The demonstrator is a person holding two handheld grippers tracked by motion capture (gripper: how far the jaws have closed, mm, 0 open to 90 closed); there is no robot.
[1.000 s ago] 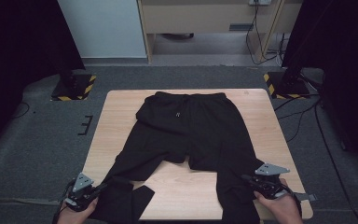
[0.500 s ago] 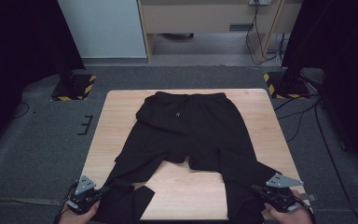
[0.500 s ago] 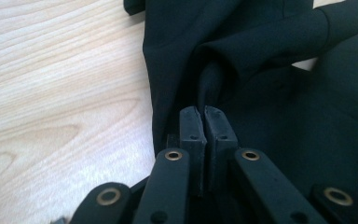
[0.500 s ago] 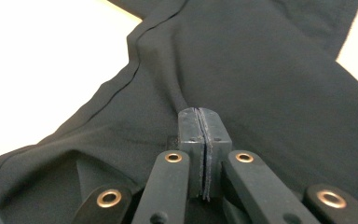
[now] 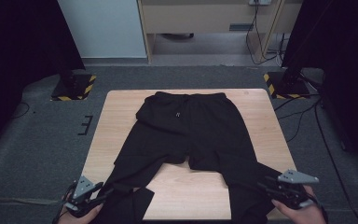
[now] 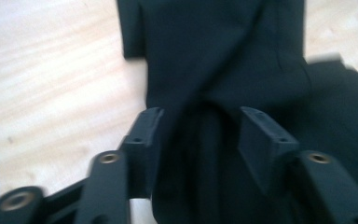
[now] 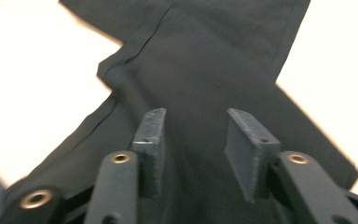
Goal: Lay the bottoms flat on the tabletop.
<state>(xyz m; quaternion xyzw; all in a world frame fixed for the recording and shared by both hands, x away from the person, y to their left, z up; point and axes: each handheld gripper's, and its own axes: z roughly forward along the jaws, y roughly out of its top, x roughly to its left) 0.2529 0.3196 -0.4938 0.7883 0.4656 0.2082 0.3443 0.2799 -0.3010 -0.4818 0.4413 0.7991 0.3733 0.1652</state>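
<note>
Black trousers [image 5: 186,130] lie flat on the wooden table [image 5: 121,116], waistband at the far side, legs toward me. My left gripper [image 5: 106,193] sits at the near left corner over the left leg's end. Its jaws have just been opening: in the left gripper view they [image 6: 200,126] stand apart, with a loose ridge of the black cloth [image 6: 214,56] between them. My right gripper [image 5: 262,185] is at the near right, beside the right leg. Its jaws [image 7: 193,126] have also just been opening and stand apart over the cloth [image 7: 205,56], not pressing it.
Two stand bases with yellow-black stripes [image 5: 72,86] [image 5: 284,84] flank the table's far corners on grey carpet. Cables [image 5: 307,116] run along the floor at the right. A wooden cabinet [image 5: 205,18] and a white panel [image 5: 102,28] stand behind.
My right gripper has shifted to the right and nearer the table's front edge. The left gripper has stayed where it was. The trousers lie as before.
</note>
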